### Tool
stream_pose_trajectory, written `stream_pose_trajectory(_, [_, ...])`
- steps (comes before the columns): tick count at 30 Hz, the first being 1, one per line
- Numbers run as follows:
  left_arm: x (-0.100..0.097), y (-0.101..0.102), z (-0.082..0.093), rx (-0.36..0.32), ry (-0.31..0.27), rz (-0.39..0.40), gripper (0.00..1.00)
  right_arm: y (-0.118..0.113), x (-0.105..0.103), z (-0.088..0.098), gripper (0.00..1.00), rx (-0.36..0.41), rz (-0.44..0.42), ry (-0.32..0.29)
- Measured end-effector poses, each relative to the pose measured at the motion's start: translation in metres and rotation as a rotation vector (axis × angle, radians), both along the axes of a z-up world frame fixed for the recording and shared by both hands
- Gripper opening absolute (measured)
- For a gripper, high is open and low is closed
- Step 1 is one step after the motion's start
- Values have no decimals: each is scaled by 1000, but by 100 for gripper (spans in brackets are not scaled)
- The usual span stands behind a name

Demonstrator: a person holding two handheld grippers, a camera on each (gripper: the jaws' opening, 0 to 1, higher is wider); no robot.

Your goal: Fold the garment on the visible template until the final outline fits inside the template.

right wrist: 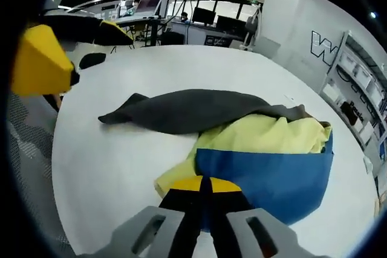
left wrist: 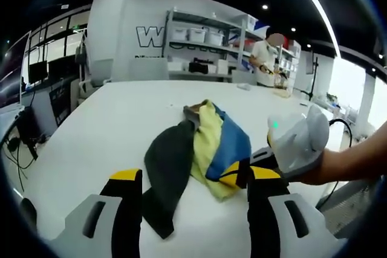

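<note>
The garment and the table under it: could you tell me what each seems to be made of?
The garment looks like soft matte woven or knit cloth in grey, yellow and blue panels: it drapes and creases without shine. The table seems a hard, smooth white laminate or painted board with a faint sheen; which one is unclear.

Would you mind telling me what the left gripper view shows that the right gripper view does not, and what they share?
Left gripper view: shelving with bins, a person at the far table edge, and the right gripper closed on the garment's blue part. Right gripper view: monitors on desks by the windows, and the left gripper's yellow jaw tip. Both: the grey, yellow and blue garment crumpled on the white table.
</note>
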State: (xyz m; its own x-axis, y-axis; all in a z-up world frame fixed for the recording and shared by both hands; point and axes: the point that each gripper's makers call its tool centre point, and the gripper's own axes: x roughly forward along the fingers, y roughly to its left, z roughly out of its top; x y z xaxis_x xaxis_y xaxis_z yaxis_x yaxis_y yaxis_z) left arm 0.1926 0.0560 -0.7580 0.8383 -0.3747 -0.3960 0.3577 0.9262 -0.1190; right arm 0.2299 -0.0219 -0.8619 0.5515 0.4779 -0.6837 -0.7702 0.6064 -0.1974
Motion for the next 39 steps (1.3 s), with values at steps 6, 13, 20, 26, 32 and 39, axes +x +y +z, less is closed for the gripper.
stream_pose_trajectory(6, [0, 0, 0, 0, 1, -3, 64, -3, 0, 23, 0, 68, -32, 2])
stream_pose_trajectory(13, [-1, -4, -1, 7, 3, -16, 64, -19, 8, 49, 0, 123, -79, -37])
stream_pose_trajectory(20, [-1, -5, -2, 10, 4, -19, 64, -50, 27, 74, 0, 166, -168, -96])
stream_pose_trajectory(26, [-2, -6, -2, 13, 7, -23, 64, -84, 40, 85, 0, 197, -261, -117])
stream_pose_trajectory(32, [-2, -7, -3, 16, 10, -27, 64, -109, 49, 93, 0, 221, -327, -139])
stream_pose_trajectory(39, [-3, -8, -5, 20, 14, -31, 64, -146, 58, 101, 0, 249, -426, -165])
